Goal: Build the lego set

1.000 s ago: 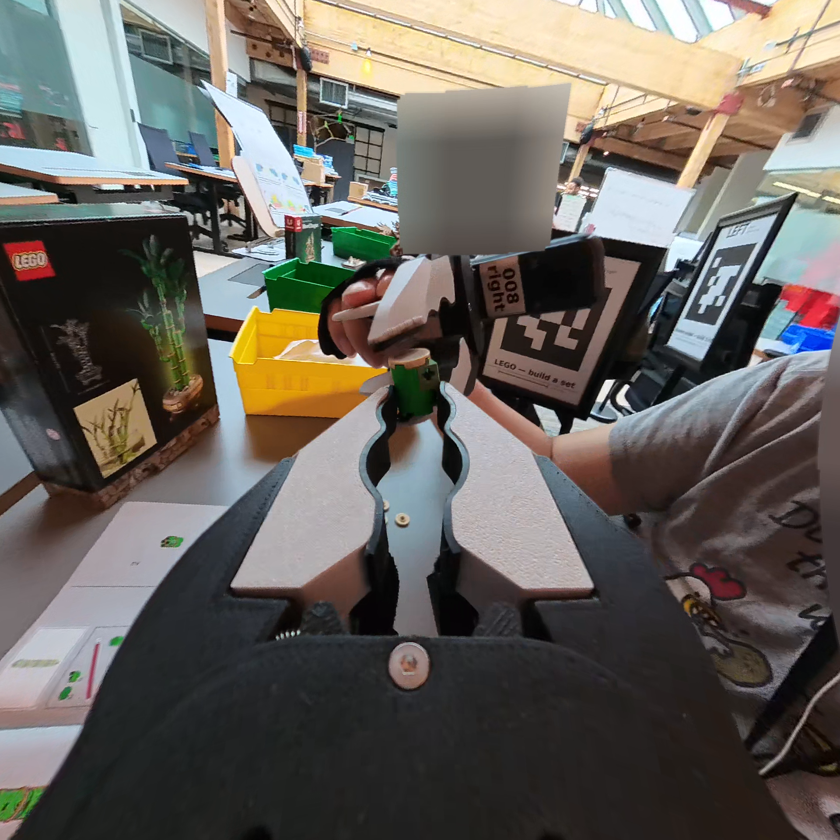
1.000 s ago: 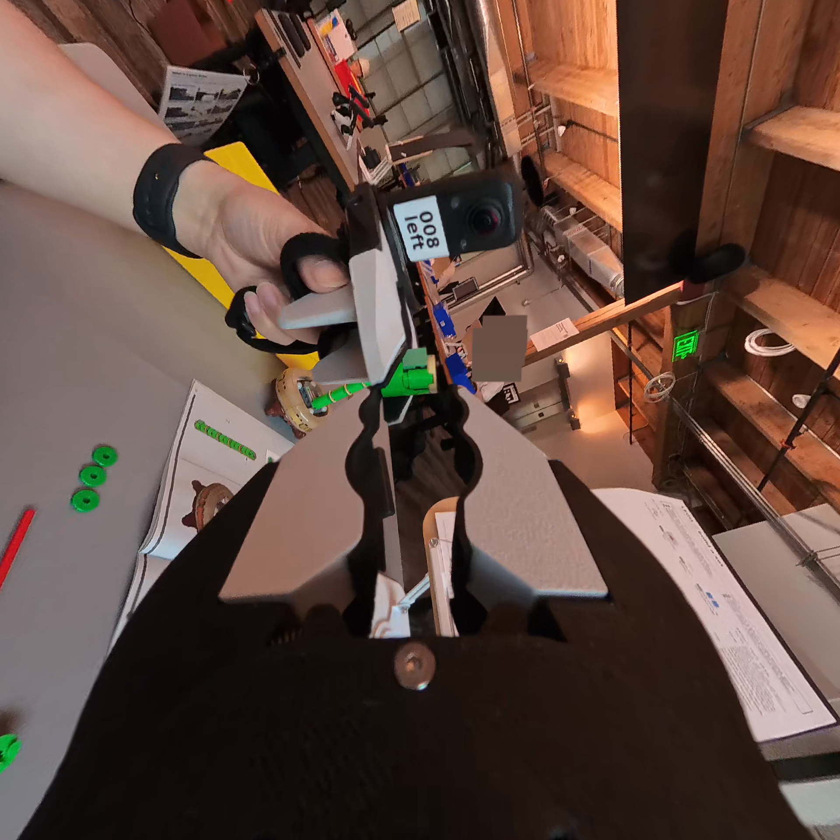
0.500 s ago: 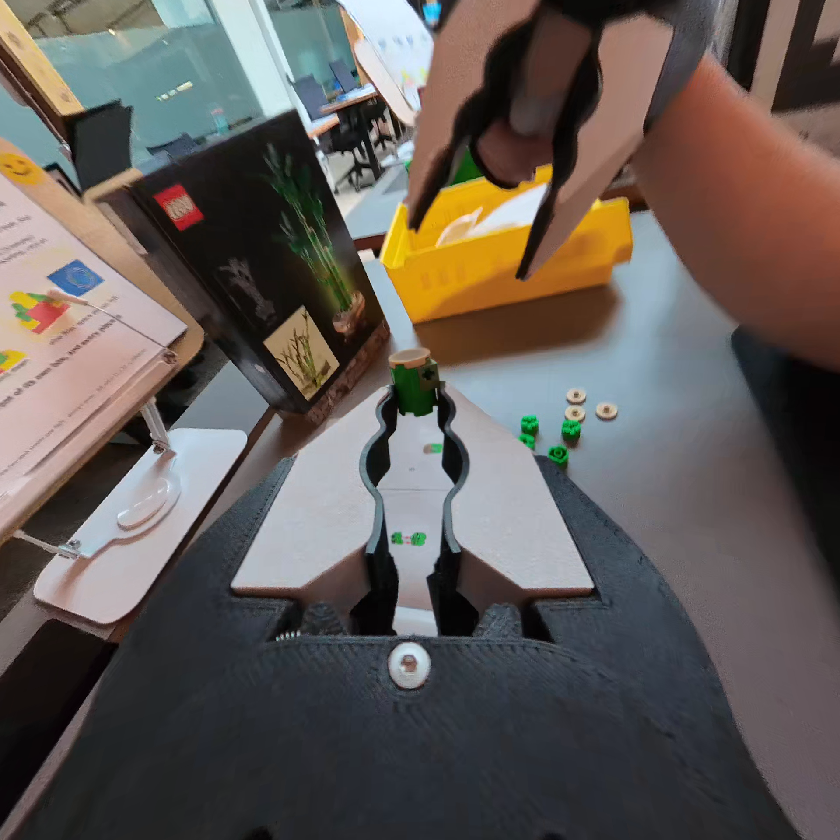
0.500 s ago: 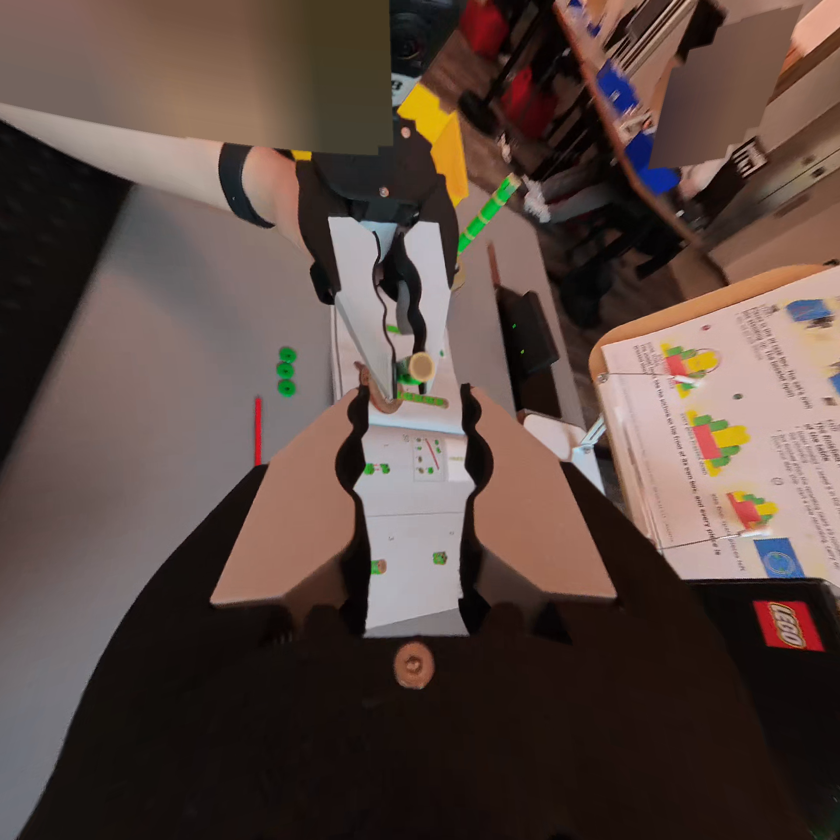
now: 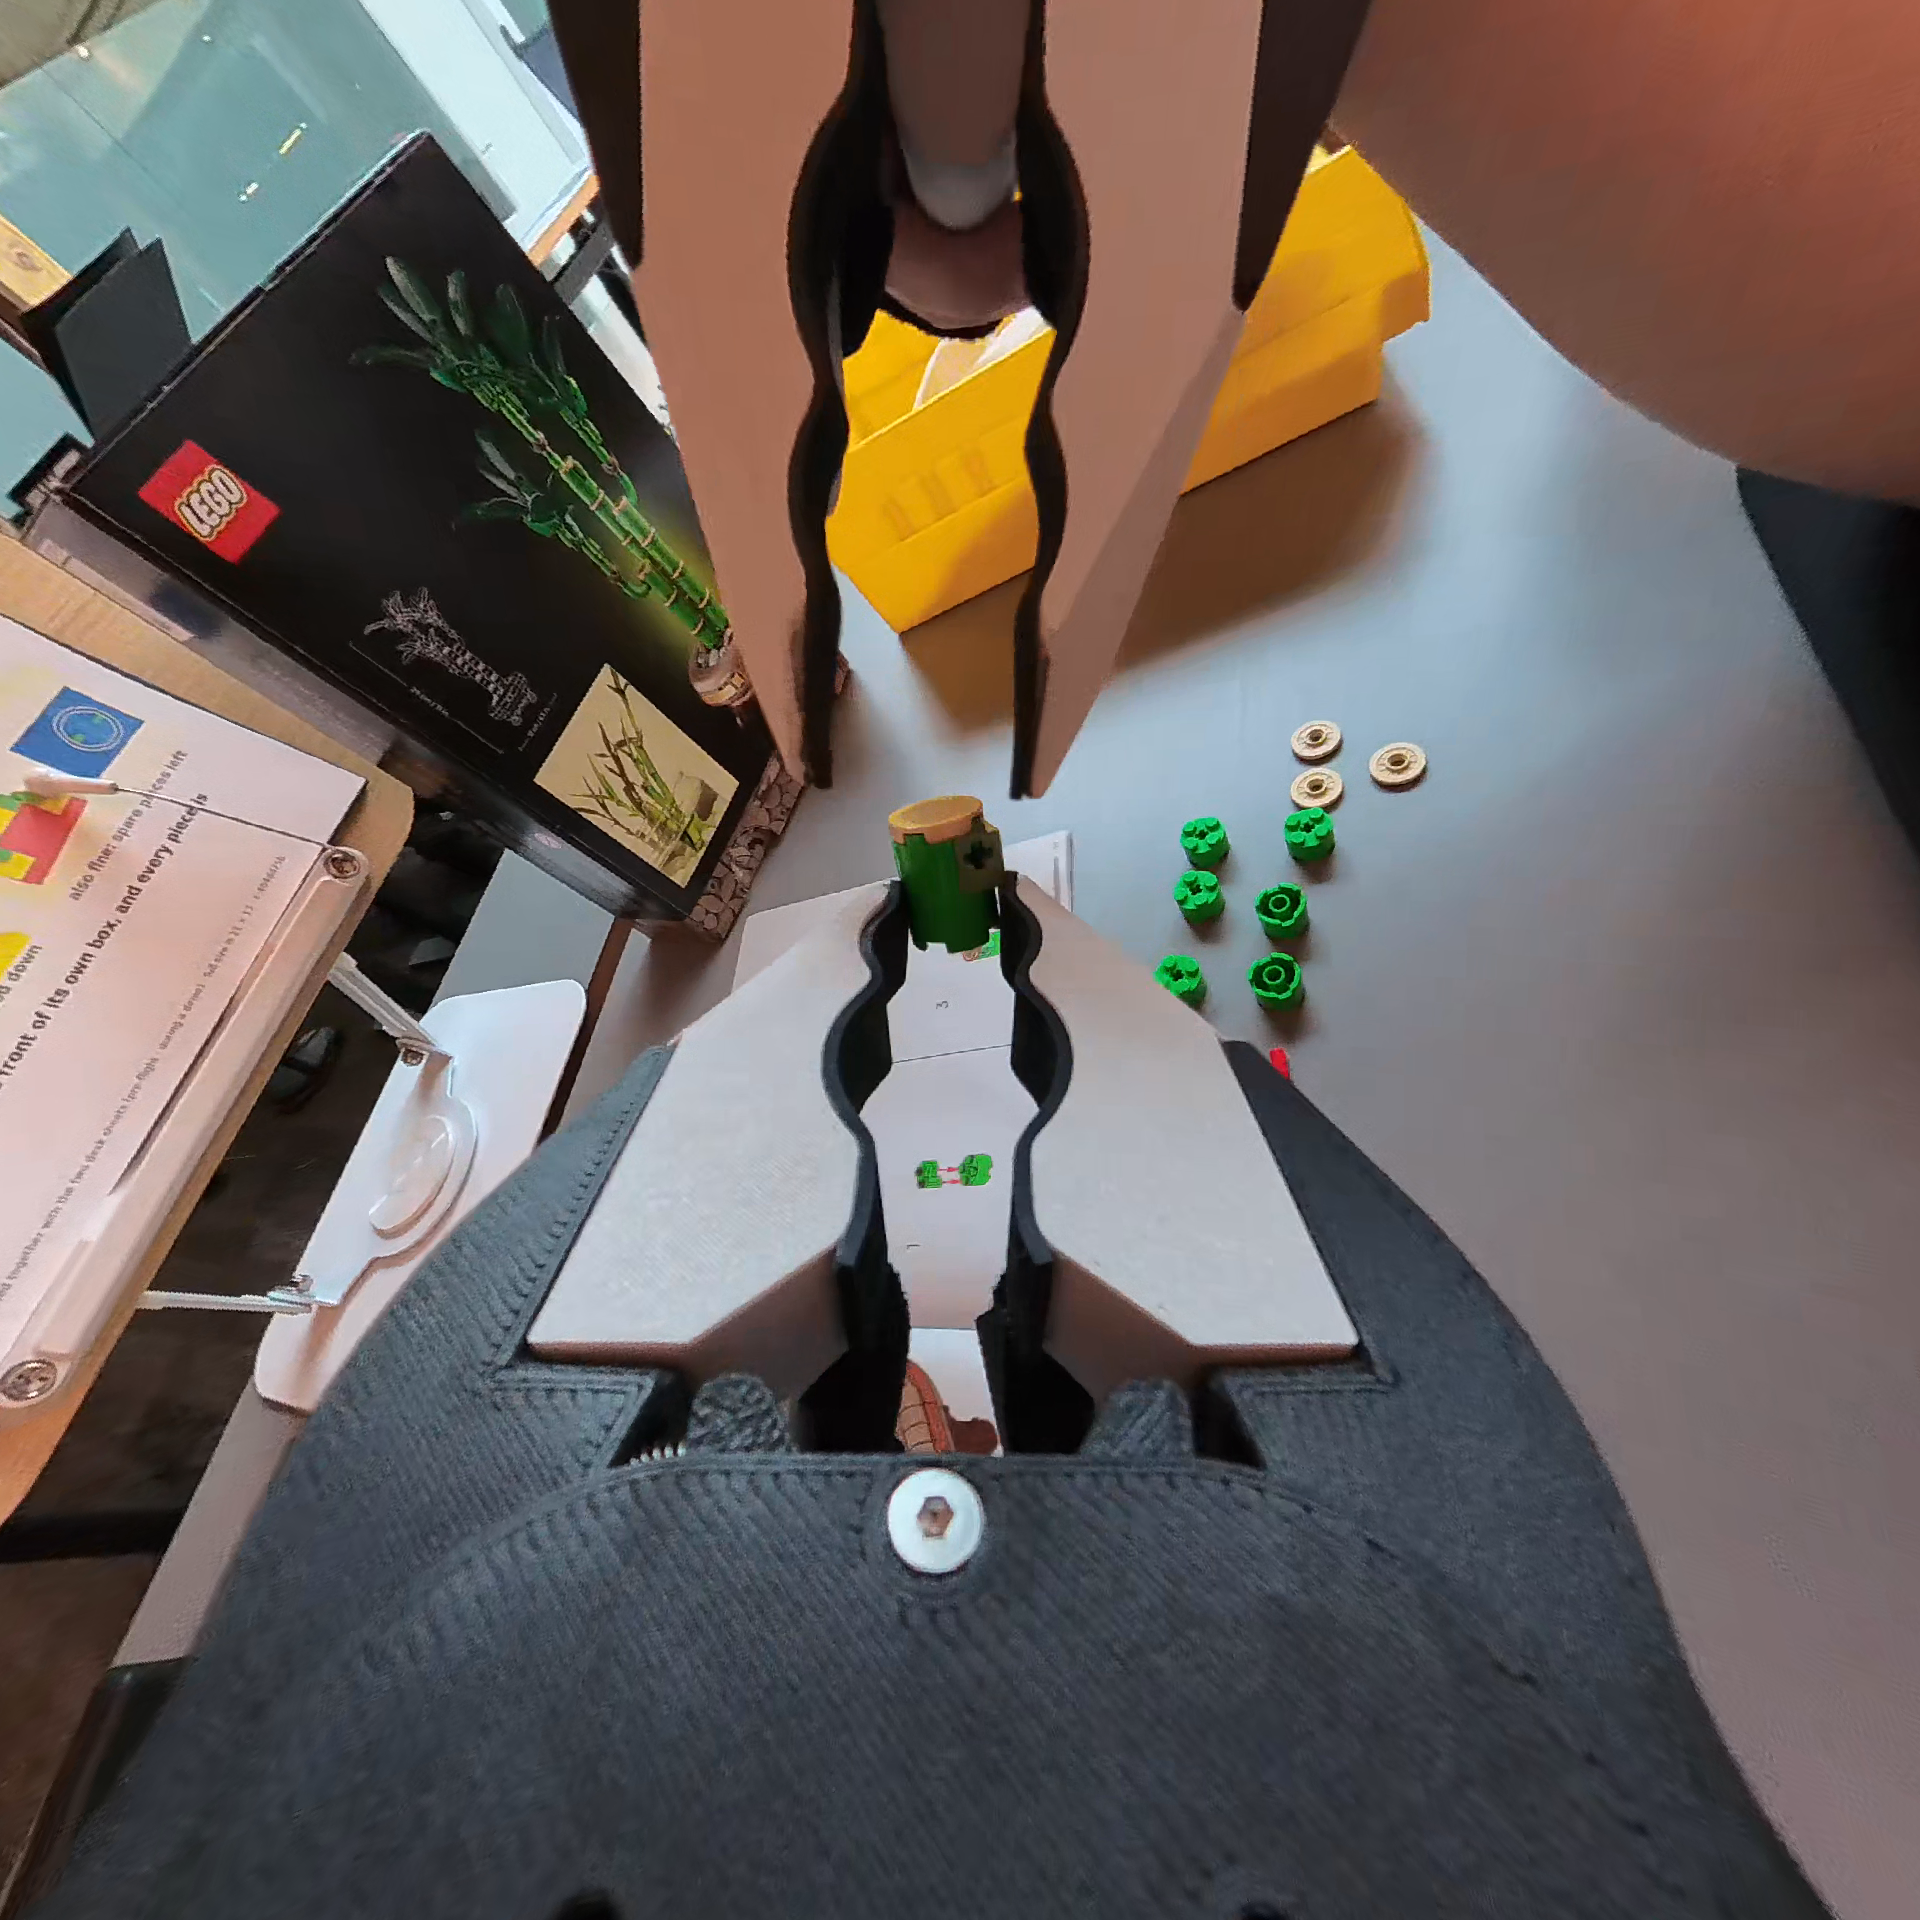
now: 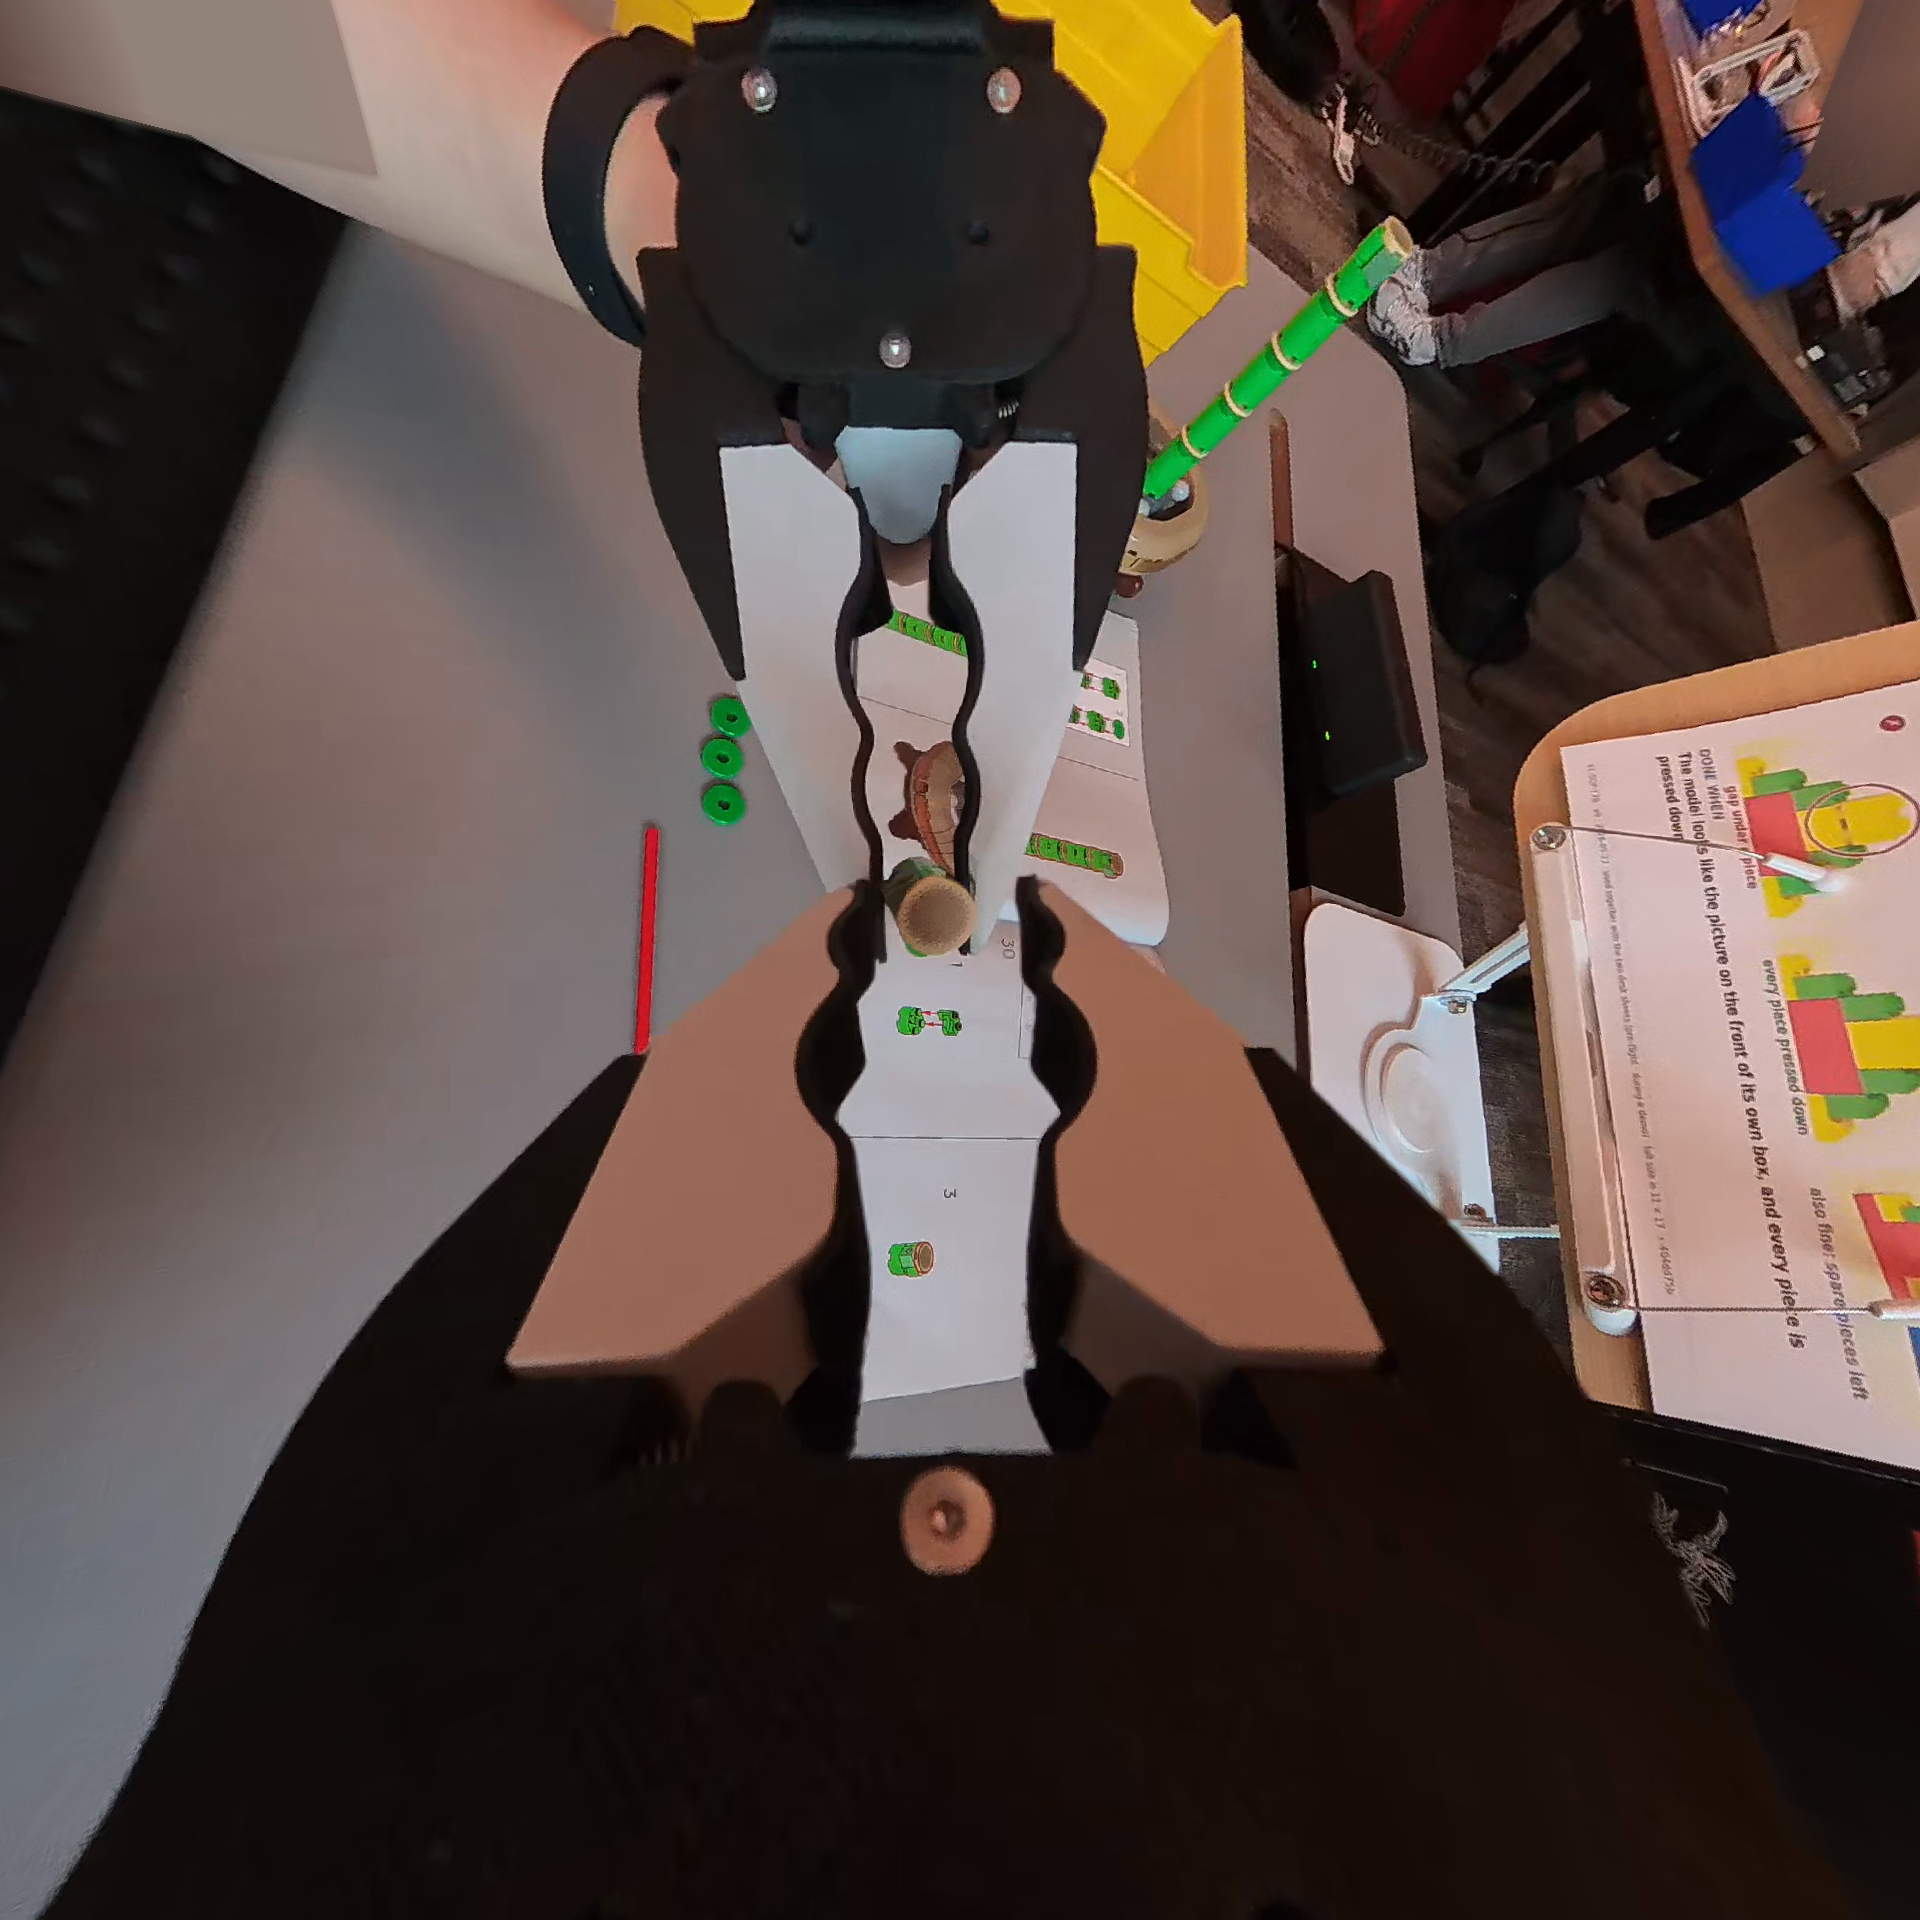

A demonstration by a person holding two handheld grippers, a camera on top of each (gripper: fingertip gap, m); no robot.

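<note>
My left gripper (image 5: 951, 902) is shut on a short green round Lego piece with a tan cap (image 5: 943, 873) and holds it above the open instruction booklet (image 6: 951, 1195). My right gripper (image 6: 940, 902) is open and empty. Its tips sit just beyond the piece's tan cap (image 6: 935, 912), one on each side, apart from it. In the left wrist view the right gripper (image 5: 920, 784) points down at the piece. In the right wrist view the left gripper (image 6: 928, 906) faces mine. Loose green round bricks (image 5: 1236, 914) and tan round plates (image 5: 1340, 764) lie on the grey table.
A yellow bin (image 5: 1299, 343) and the black Lego box (image 5: 416, 520) stand at the back. A document stand with a printed sheet (image 6: 1766, 1039) is at the table's side. Three green round plates (image 6: 724, 758), a red rod (image 6: 646, 935) and a built bamboo stalk in a pot (image 6: 1268, 353) are on the table. Only a small space, under 4 cm, lies between the two pairs of fingers.
Both grippers swung from raised and level down toward the table. My right gripper let go of the piece's cap, opened and backed off, then came close to the cap again.
</note>
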